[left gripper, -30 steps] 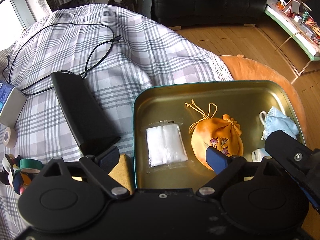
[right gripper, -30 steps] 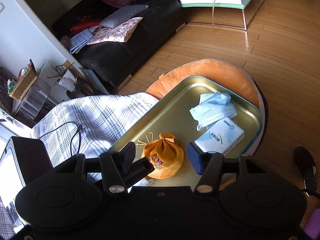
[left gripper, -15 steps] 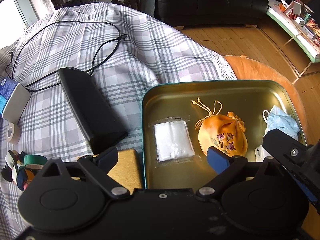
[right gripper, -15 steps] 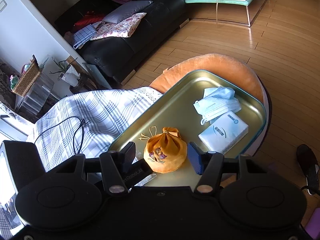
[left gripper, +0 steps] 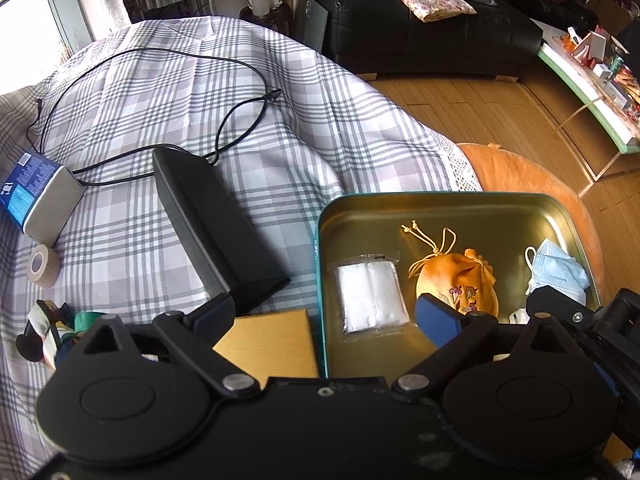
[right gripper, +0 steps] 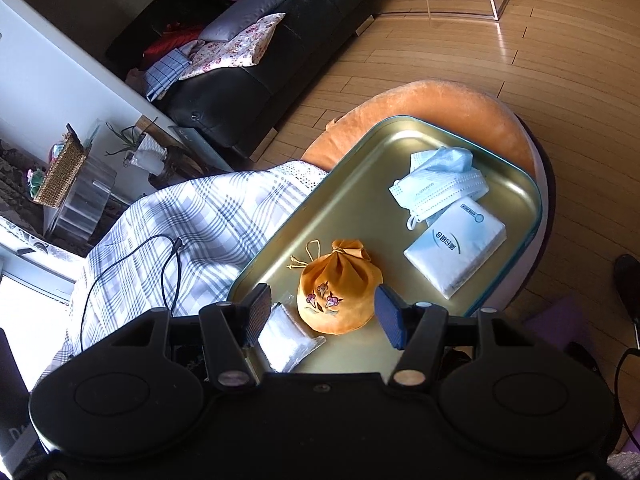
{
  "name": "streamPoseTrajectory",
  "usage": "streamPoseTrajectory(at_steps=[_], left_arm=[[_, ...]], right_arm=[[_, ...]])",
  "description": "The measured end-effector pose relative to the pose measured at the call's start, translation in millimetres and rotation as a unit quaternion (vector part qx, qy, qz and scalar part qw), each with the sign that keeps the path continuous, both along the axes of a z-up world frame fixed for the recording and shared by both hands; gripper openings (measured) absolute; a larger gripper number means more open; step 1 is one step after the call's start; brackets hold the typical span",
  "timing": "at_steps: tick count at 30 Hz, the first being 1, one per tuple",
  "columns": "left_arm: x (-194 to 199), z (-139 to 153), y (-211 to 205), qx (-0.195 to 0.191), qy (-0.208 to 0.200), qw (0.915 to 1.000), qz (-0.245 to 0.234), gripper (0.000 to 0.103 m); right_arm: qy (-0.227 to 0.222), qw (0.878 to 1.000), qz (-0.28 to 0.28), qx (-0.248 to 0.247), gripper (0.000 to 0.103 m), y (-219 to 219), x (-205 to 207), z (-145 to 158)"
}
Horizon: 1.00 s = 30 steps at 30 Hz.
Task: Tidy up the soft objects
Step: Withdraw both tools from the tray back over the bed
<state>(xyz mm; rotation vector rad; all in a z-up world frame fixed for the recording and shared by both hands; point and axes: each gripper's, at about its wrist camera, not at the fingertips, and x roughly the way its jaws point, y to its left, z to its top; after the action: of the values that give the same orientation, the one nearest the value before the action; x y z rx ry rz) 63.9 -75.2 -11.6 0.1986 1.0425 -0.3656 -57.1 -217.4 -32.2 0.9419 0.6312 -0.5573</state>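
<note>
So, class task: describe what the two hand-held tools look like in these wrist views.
Both are matte black. Each has two round disc housings with silver pivot screws and angled link arms leading to flat fingers with dark blue pads: left tool, right tool. No hands or sleeves show.

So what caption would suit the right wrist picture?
Open right gripper hovering over an orange drawstring pouch in a gold tray.

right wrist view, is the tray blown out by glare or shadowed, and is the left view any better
Right wrist view: sun falls on the tray, mask and tissue pack, bright but readable; the pouch casts a short shadow; the floor shows glare streaks. Left wrist view: the tray's near half sits in the tongs' shadow, the window at upper left is blown out, and straight edges bow from the fisheye.
</note>
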Motion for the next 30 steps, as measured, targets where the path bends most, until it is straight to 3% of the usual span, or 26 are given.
streamPoseTrajectory(at_steps=[7, 14, 23, 30], left_arm=[[-10.6, 13.9, 31.0, -0.002, -0.028, 0.9995, 0.016, 0.097], [-16.7, 20.8, 100.7, 0.0, -0.048, 0.9961, 0.074, 0.098], [-9.8, 13.4, 212.5, 0.052, -0.077, 0.9788, 0.183, 0.099], [-6.3, -9.0, 290.3, 0.065, -0.051, 0.9662, 0.244, 0.099]], right_arm=[[0.01, 1.0, 0.006, -0.026, 0.056, 6.5, 2.9, 3.4], [0.025, 0.998, 0.015, -0.056, 0.056, 15.6, 6.5, 6.2], [0.049, 0.992, 0.027, -0.109, 0.056, 34.5, 11.3, 12.2], [0.066, 0.985, 0.045, -0.153, 0.056, 52.2, 16.0, 18.0]])
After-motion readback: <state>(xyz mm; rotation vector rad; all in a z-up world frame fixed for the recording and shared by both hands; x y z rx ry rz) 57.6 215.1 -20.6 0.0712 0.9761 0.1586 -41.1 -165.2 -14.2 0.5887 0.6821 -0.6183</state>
